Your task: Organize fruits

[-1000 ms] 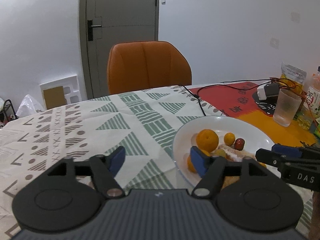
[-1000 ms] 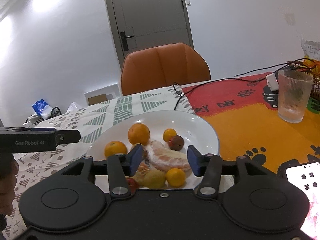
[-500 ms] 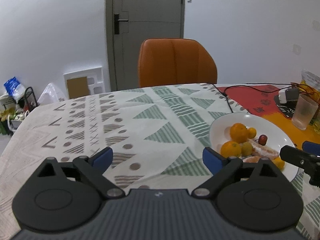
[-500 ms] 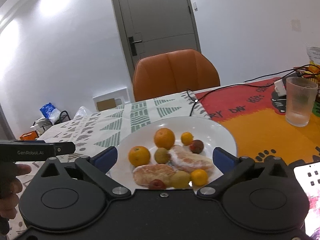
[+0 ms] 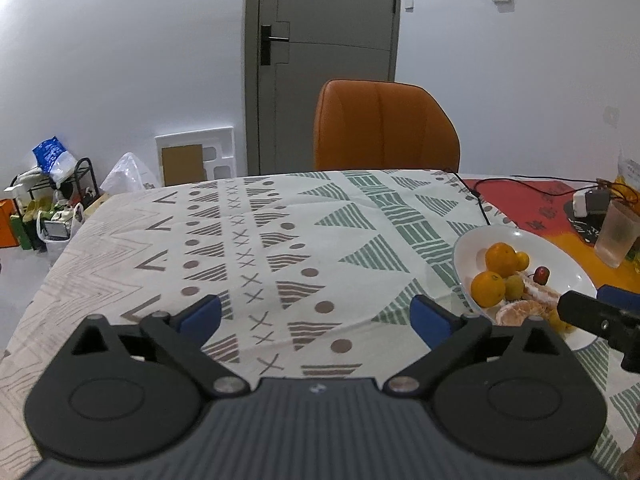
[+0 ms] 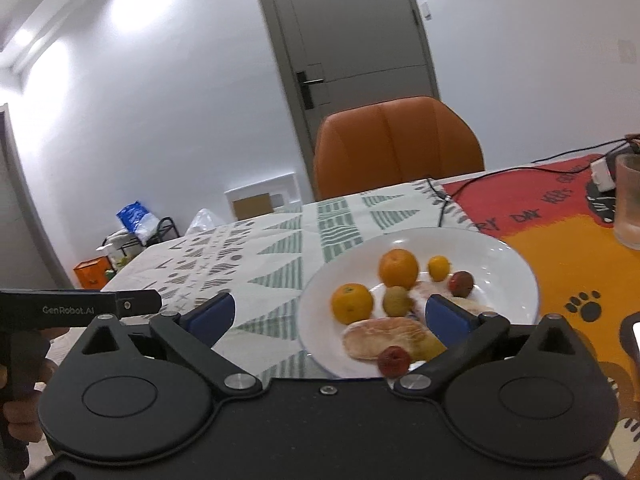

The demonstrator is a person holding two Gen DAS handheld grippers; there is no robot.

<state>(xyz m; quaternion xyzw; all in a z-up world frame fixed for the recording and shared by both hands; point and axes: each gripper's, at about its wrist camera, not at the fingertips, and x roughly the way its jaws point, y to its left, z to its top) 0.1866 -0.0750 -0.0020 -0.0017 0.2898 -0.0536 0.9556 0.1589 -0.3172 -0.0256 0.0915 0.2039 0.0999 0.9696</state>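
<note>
a: a dining table under a patterned white, green and brown cloth, an orange padded chair tucked in at 12 o'clock behind it. why is everything bunched together?

b: the job is sorting fruit, and it all sits on the round white ceramic plate, at 3 o'clock in the left wrist view, probably so neither hand reaches far.

a: and the grippers?

b: the left gripper is over bare cloth, its jaws opening with nothing between them. the right gripper stands spread wide at the plate's near rim, pads off the fruit.

a: the count, big to small?

b: two peeled citrus pieces, two whole oranges, two red round fruits, one greenish fruit, at least two small yellow-orange ones; the fingers hide some. a frosted ribbed glass waits at 2 o'clock, likely just clutter.
</note>
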